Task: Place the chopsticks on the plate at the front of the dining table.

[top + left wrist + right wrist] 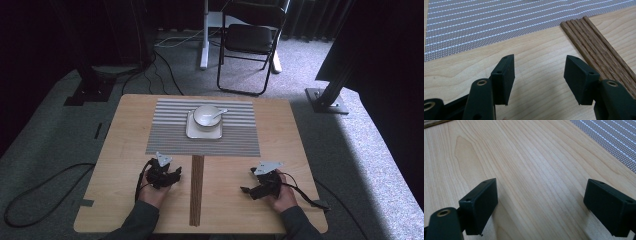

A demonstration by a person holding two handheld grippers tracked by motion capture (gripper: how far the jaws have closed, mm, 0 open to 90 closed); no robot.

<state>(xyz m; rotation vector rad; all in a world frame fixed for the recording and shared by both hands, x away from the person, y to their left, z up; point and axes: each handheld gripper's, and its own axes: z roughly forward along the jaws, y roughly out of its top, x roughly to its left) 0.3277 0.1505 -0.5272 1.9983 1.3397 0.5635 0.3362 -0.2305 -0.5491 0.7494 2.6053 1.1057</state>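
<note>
Landmark for all positions: dark wooden sticks (197,189), a tight bundle lying lengthwise down the middle of the near half of the table (120,150).

Left gripper (172,176): low over the wood just left of the sticks, held in the person's left hand (152,192), forearm entering from the near edge and angled slightly inward. Jaws point toward the bundle and a little away from the person. In the left gripper view the jaws stand wide apart with bare wood between them (539,77); nothing held. Sticks (596,47) run diagonally just beyond the right-hand jaw in that view; touching or not, cannot tell.

Right gripper (246,190): right of the sticks, farther from them than the left one, in the right hand (285,196), wrist resting near the table's near edge. Jaws aim left, toward the bundle. In the right gripper view the jaws are spread wide (540,205) over plain wood; nothing between them.

Striped grey placemat (170,135): begins at the far end of the sticks. On it, beyond the sticks, a square white plate (192,133) carrying a white bowl (205,116) with a spoon (220,113) resting in it, handle to the right.
</note>
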